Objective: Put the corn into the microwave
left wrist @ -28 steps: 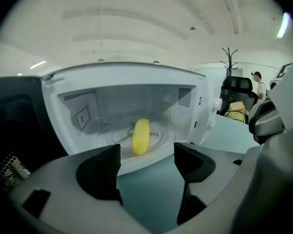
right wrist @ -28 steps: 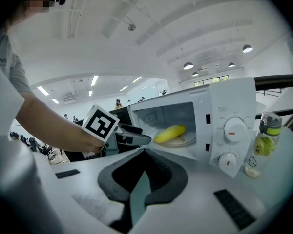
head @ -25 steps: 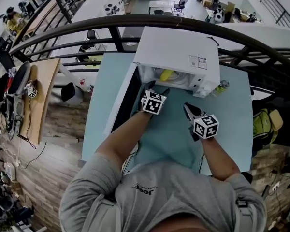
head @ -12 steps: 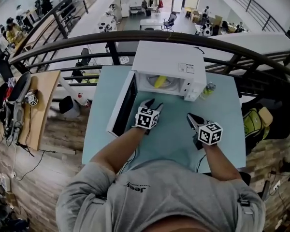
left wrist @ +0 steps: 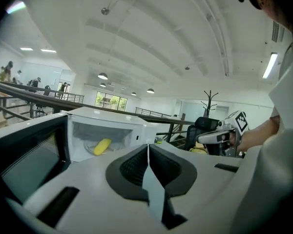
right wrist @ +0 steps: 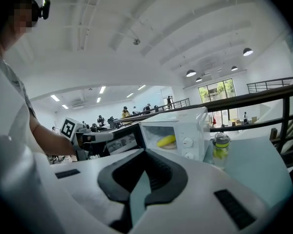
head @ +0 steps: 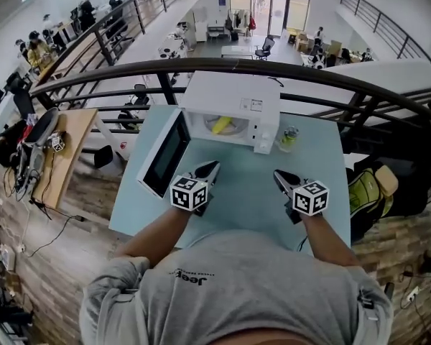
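Left gripper [head: 214, 165]: jaws are closing, almost together, nothing between them; right gripper [head: 278, 175] is clamped together, likewise empty. Corn [head: 221, 125] is found inside the open microwave [head: 233, 92], ahead of both grippers and well apart from them, long axis laid slantwise across the cavity; door [head: 163, 153] is swung out on the left, nearer the left gripper, so shutting it is judged that hand's job. Corn is seen as a smooth yellow stub, microwave as a white box, door as dark glass, table [head: 244, 192] as matte pale blue.
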Tool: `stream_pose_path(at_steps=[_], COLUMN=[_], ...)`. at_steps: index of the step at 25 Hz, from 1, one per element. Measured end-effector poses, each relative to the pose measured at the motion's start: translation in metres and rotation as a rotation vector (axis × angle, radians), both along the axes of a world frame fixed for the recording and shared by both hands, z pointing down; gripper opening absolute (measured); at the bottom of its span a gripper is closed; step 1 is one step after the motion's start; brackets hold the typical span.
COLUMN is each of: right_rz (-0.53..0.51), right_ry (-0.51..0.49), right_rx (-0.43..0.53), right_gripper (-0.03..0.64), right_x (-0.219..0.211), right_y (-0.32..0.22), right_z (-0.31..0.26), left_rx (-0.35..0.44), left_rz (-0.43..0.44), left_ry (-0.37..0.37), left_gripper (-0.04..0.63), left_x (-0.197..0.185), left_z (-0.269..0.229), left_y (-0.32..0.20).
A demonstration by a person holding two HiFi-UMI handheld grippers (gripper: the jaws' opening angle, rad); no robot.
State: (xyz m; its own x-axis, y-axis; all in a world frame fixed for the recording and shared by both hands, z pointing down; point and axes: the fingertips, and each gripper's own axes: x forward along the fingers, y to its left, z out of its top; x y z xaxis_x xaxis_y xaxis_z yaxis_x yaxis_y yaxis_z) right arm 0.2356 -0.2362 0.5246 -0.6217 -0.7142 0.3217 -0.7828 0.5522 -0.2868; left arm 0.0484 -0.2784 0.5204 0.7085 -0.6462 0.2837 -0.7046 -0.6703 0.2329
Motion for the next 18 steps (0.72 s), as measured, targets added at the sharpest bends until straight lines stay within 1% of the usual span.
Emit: stream_pose_path(at_steps=[1, 4, 7, 10, 13, 18], right_rz=[-0.008, -0.024, -0.049, -0.072, -0.079, -0.072], right_ry=[-0.002, -0.025, -0.045, -0.055, -0.069, -0.062], right_rx=[0.005, 0.010, 0.008, 0.009, 0.008, 0.029], right_gripper=[0.017, 0.017, 0.017, 0.017, 0.017, 0.017], right_x=[0.007, 0.025, 0.036, 0.044, 0.046, 0.035], right_y=[0.003, 0.009, 0.017, 0.025, 0.029, 0.025], right_z=[-0.002, -0.004, 0.000, 0.002, 0.002, -0.002], left_rx=[0.002, -0.022, -0.049, -0.053, -0.037, 0.013], left_rz=[-0.008, -0.039, -0.072, -0.085, -0.077, -0.024], left_ry=[0.014, 0.036, 0.034, 0.038, 0.037, 0.031], left_gripper=[0.023, 0.018, 0.018, 0.018, 0.018, 0.018], left_x=[0.002, 0.001, -0.001, 0.002, 0.002, -0.003], left_z=[-0.006, -0.013, -0.011, -0.014, -0.025, -0.037], left_y=[0.008, 0.032, 0.057, 0.075, 0.085, 0.079])
